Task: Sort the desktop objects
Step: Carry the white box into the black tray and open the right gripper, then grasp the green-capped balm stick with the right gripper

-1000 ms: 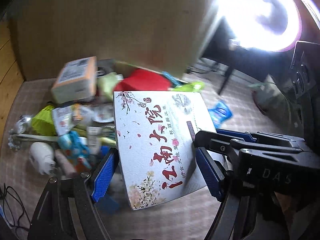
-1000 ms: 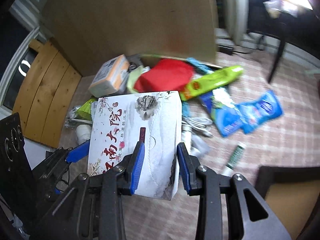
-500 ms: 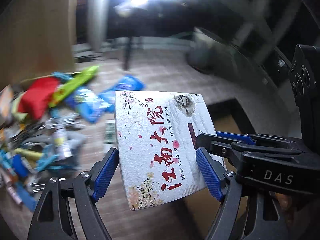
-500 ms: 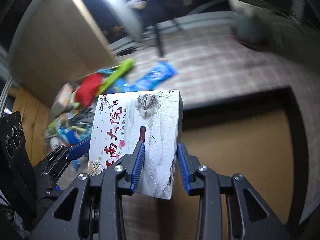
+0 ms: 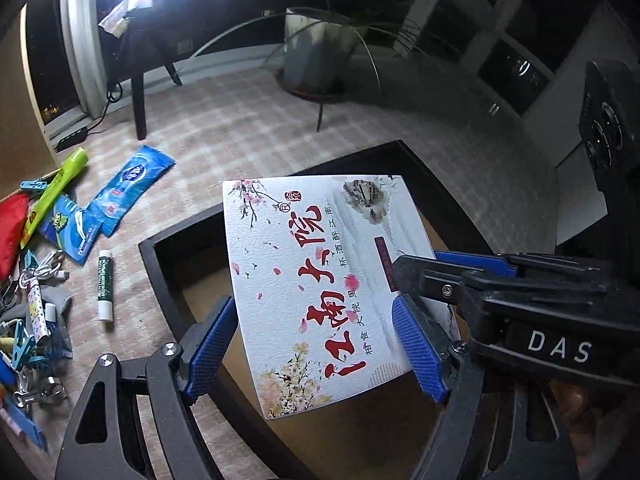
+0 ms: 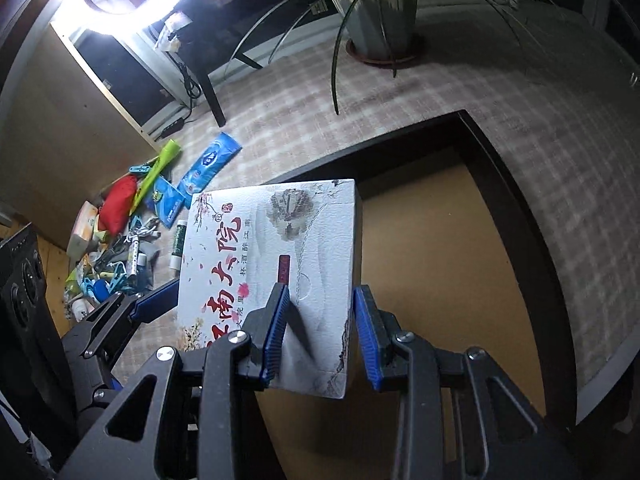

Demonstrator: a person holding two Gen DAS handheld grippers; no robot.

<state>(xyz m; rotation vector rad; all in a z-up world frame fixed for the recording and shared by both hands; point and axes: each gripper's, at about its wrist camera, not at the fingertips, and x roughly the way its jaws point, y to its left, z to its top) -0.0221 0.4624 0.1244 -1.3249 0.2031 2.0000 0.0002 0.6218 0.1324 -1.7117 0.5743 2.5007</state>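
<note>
Left wrist view: one tissue box (image 5: 320, 280) is clamped by left gripper (image 5: 316, 350) and right gripper (image 6: 320, 336); box underside hidden.

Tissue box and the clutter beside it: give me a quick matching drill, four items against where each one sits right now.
Items:
1. tissue box
2. green-and-white tube
3. red pouch
4. potted plant

Places:
A. far end of the checked cloth
B. on the cloth, just left of the black tray
C. gripped by both tongs, left tongs and right tongs, above the tray
D. in the clutter pile

Pairs: 1-C, 2-B, 3-D, 4-A
</note>
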